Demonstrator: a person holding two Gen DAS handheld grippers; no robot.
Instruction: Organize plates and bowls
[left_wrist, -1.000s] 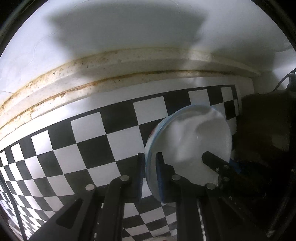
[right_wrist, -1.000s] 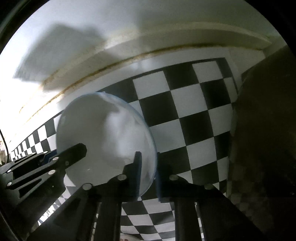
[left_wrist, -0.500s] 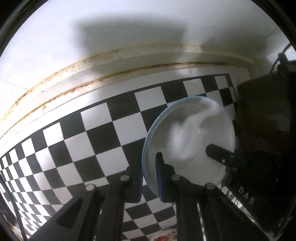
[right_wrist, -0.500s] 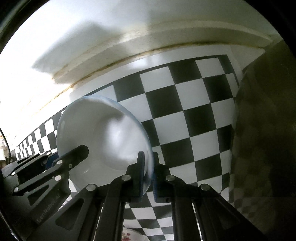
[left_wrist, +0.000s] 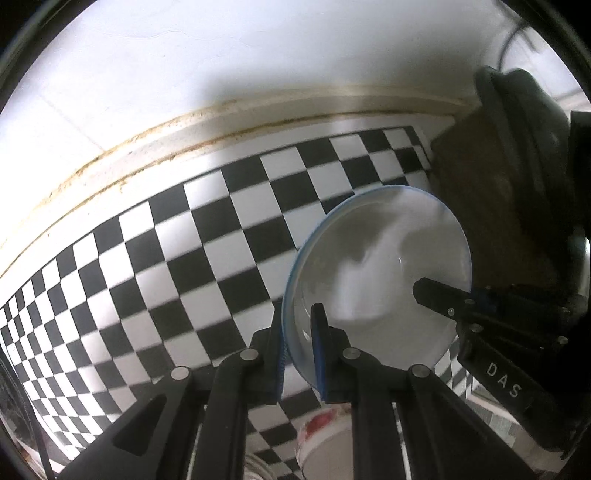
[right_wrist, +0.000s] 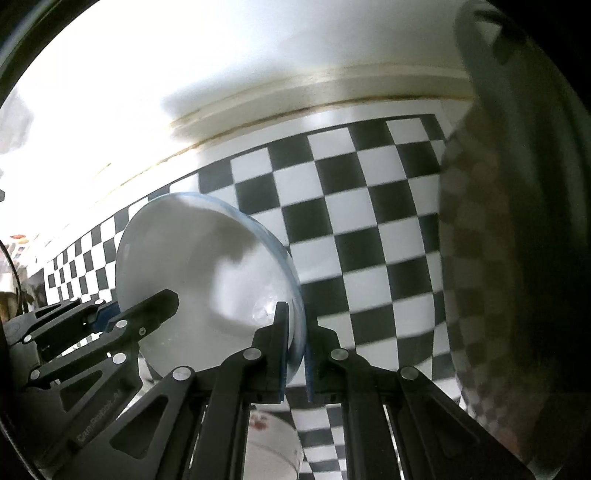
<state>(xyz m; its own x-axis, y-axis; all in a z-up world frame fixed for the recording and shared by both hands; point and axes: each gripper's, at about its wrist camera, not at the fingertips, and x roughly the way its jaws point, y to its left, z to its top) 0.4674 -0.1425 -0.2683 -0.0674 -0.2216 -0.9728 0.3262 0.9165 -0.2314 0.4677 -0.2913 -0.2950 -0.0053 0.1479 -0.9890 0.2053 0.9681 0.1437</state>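
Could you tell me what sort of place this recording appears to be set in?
Probably a home kitchen or dining corner: a black-and-white checkered table covering against a stained white wall ledge, a white blue-rimmed plate, and a white bowl with red pattern below.

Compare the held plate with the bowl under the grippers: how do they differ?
The plate is plain white with a blue rim; the bowl carries a red print. The plate is gripped on opposite edges by the left gripper and right gripper; the bowl sits ungripped below. Both are pale dishes.
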